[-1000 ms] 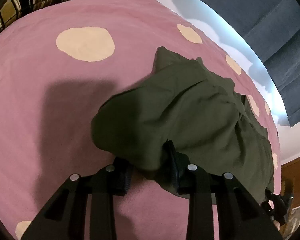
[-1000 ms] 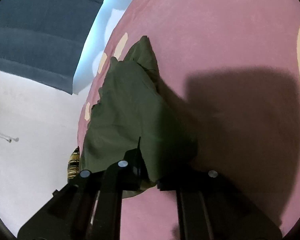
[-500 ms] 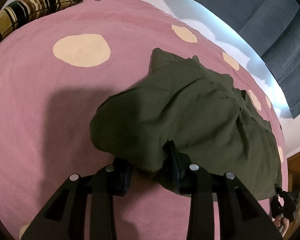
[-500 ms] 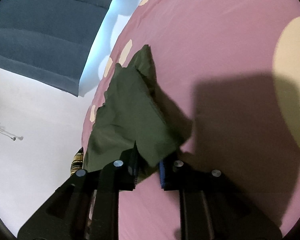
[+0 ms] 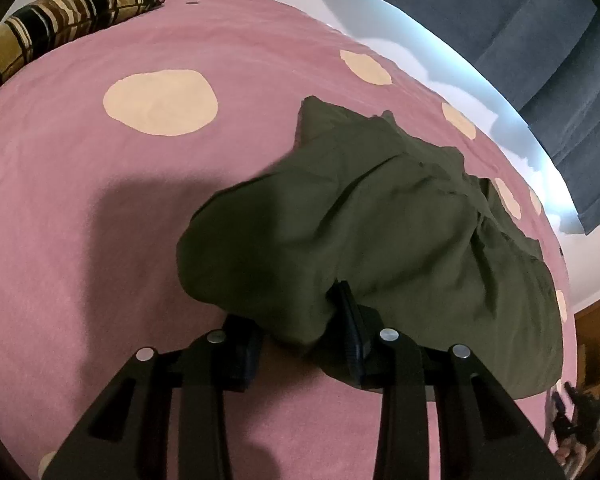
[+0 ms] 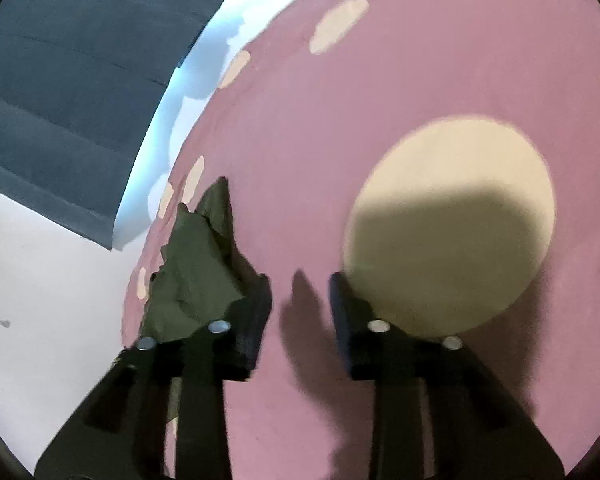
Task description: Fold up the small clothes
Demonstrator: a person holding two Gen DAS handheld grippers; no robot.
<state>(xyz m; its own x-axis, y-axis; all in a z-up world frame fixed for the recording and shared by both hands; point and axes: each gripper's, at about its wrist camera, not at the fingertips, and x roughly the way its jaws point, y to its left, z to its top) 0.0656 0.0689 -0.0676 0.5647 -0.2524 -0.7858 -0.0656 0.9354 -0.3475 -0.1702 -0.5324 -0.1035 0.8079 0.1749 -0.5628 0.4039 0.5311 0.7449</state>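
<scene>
A pink bedspread point(image 5: 80, 220) with cream dots fills most of both views, curving off toward the rim of each lens. Beyond its far edge, a dark grey curtain point(image 5: 540, 40) hangs at about 1 o'clock in the left wrist view and at 10 o'clock in the right wrist view, with a strip of daylight along its lower hem.

The olive-green garment point(image 5: 380, 240) lies bunched on the bedspread, spreading from the centre of the left wrist view out toward 4 o'clock, creased and rolled at its near edge. In the right wrist view it shows as a crumpled ridge point(image 6: 196, 272) at about 8 o'clock, just beside the gripper's left finger.

A striped brown and black pillow point(image 5: 56, 24) sits at 11 o'clock at the far edge of the bed.

The left gripper point(image 5: 296, 336), at 6 o'clock, is clamped on the garment's near rolled hem; cloth fills the gap between its fingers and drapes over the right one. The right gripper point(image 6: 300, 312) has its fingers spread apart, holding nothing, with bare pink bedspread and their shadow between them. One large cream dot point(image 6: 452, 232) lies just past its right finger, at 3 o'clock, half in shadow.
</scene>
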